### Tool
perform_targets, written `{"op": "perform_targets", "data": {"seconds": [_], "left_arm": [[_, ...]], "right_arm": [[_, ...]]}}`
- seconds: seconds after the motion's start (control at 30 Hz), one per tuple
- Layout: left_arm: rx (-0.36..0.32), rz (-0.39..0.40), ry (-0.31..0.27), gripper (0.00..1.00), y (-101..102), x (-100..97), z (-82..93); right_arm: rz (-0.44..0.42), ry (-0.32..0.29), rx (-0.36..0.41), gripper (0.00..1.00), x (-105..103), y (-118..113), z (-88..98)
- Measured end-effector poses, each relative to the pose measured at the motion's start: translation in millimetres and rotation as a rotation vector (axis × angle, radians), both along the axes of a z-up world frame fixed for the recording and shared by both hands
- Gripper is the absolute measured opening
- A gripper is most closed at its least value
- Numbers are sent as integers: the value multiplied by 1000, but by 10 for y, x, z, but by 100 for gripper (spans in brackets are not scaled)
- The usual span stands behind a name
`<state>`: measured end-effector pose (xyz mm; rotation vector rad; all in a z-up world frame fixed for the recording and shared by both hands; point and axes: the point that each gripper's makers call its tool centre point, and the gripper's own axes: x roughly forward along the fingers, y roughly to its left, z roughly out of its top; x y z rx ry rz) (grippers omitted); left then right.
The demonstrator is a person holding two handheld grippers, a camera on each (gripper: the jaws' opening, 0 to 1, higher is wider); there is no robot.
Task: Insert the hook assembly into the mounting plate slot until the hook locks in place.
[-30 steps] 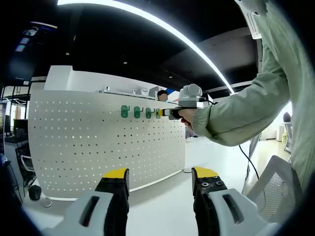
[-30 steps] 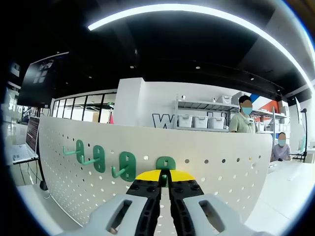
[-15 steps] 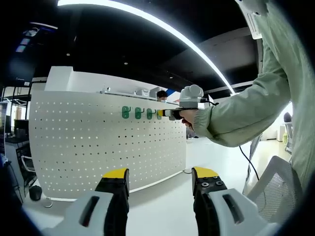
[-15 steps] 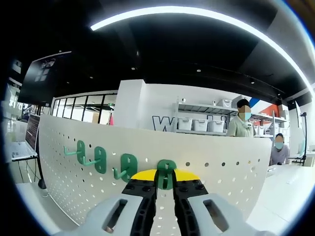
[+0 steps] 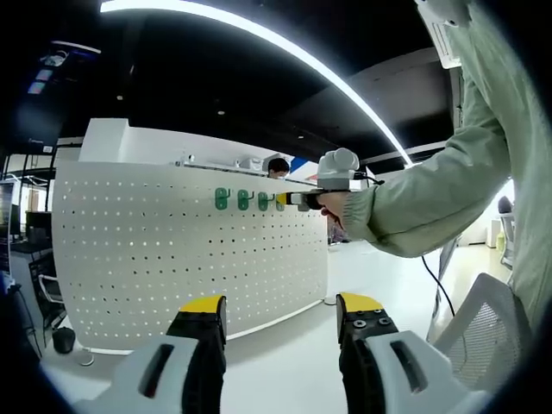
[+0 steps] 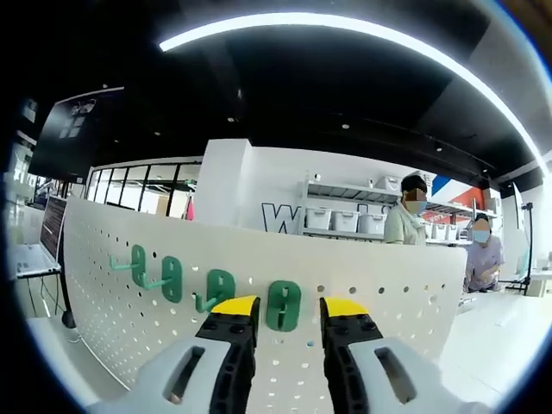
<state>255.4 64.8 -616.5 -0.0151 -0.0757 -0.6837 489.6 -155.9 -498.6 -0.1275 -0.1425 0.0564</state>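
Note:
A white pegboard mounting plate stands upright. Several green hook assemblies hang in a row near its top edge. In the right gripper view the nearest green hook sits on the plate between my right gripper's open jaws, with a gap on each side. Other hooks hang to its left. In the left gripper view a hand holds the right gripper at the right end of the hook row. My left gripper is open and empty, well back from the plate.
A person's green sleeve crosses the right of the left gripper view, above a white mesh chair. Behind the plate stand two people and a shelf of bins. A laptop sits at far left.
My right gripper's jaws have gone from shut on the green hook to open, and the hook stays on the plate. The left gripper has barely moved.

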Motion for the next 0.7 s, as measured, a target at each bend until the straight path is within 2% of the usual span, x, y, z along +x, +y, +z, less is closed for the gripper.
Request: {"op": "perform_targets", "data": {"seconds": [0.13,0.7], "left_arm": [[1,3,-2,53,6,1,3],[12,12,-5,55,20,4,-1]], "right_arm": [[-13,8,14,39,-25,-40,-23],[-3,32,43,50,-201,-127,-115]]}}
